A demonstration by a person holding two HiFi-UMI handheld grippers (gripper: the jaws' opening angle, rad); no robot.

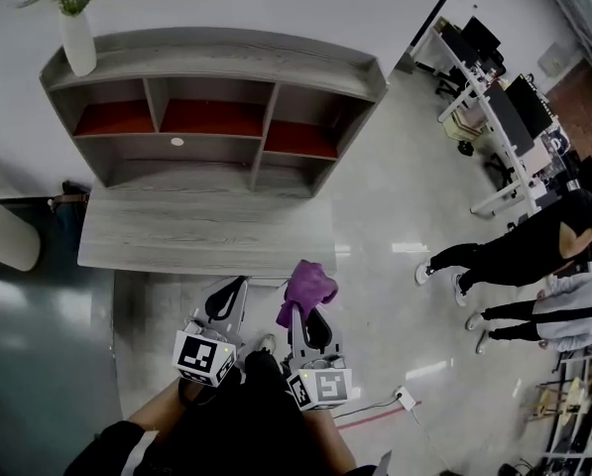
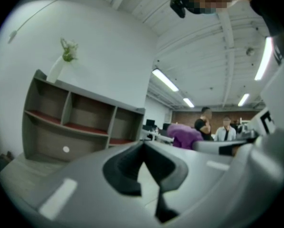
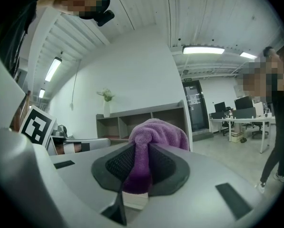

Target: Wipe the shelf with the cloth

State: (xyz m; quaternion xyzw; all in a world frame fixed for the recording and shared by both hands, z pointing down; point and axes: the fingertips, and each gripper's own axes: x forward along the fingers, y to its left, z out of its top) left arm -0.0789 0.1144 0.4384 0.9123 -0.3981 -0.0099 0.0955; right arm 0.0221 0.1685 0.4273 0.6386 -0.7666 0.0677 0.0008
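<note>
I am noting the purple cloth (image 1: 308, 288) bunching up crumpled, hanging just before the tabletop (image 1: 206, 231), below the shelf (image 1: 216, 117). Right claw (image 3: 138, 151) is clenching it; left claw (image 2: 142, 146) is sitting closed, empty.

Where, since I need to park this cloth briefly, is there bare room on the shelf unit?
The whole desk board in front of the cubbies is bare, edge to edge. The top board is free to the right of the vase, which crowds only its left corner.
</note>
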